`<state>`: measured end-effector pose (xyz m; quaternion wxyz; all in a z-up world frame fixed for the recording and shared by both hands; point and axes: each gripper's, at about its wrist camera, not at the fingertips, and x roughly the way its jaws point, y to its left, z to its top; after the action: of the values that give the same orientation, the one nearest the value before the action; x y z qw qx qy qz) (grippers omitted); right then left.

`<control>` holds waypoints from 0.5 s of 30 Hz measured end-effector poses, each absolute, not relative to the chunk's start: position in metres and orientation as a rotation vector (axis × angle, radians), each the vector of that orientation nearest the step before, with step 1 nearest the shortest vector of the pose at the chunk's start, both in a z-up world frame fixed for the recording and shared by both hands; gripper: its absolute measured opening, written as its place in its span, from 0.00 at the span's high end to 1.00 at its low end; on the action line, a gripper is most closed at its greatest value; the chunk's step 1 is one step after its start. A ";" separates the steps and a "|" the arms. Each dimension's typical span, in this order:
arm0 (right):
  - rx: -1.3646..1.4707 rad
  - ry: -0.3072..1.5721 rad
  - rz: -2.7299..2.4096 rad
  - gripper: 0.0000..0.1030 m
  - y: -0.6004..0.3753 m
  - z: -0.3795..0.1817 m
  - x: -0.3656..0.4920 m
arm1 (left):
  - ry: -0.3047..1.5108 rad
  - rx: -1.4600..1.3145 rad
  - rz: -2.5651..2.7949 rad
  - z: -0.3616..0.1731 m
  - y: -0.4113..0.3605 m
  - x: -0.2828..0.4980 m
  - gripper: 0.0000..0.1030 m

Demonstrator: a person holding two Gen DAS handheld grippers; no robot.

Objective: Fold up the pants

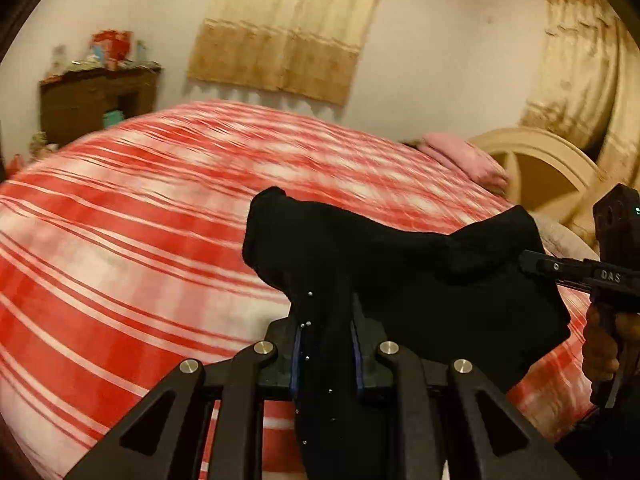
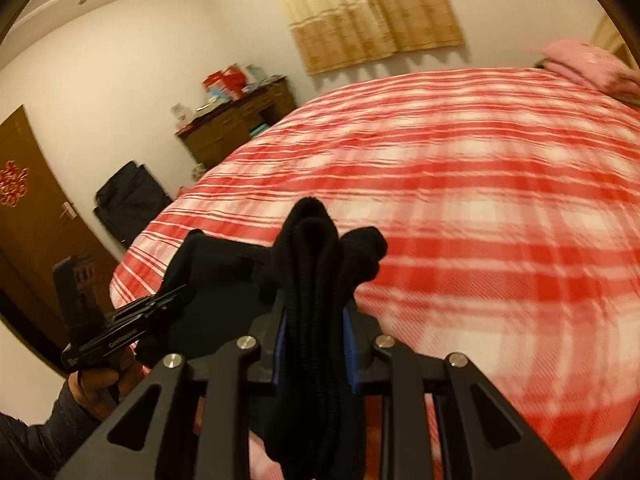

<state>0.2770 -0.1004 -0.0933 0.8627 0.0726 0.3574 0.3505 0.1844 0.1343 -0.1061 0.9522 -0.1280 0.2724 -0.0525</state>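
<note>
The black pants (image 1: pixel 420 276) hang in the air above the red-and-white plaid bed (image 1: pixel 140 220), held by both grippers. My left gripper (image 1: pixel 326 344) is shut on one bunched edge of the pants. My right gripper (image 2: pixel 314 332) is shut on another bunched, ribbed edge of the pants (image 2: pixel 316 264). The right gripper also shows at the right of the left wrist view (image 1: pixel 528 260), at the cloth's far side. The left gripper shows at the left of the right wrist view (image 2: pixel 176 296). The cloth spans between them.
The plaid bed (image 2: pixel 480 200) fills most of both views. A pink pillow (image 2: pixel 588 64) lies by the cream headboard (image 1: pixel 532 152). A brown dresser (image 2: pixel 236 120) with boxes stands by the far wall, a black bag (image 2: pixel 128 200) and a brown door (image 2: pixel 28 208) to its left.
</note>
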 end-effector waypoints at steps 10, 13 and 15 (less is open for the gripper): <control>0.136 0.797 0.891 0.75 0.037 -0.101 0.372 | 0.556 -0.279 0.132 -0.119 0.216 0.211 0.81; 0.132 0.861 0.871 0.75 0.061 -0.123 0.394 | 0.617 -0.267 0.162 -0.139 0.219 0.223 0.74; 0.127 0.907 0.840 0.74 0.068 -0.141 0.407 | 0.628 -0.231 0.208 -0.150 0.214 0.224 0.52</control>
<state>0.4067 0.0677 -0.1405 0.8132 0.0593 0.4248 0.3933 0.2241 0.2136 -0.1504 0.9393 -0.1130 0.3075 0.1019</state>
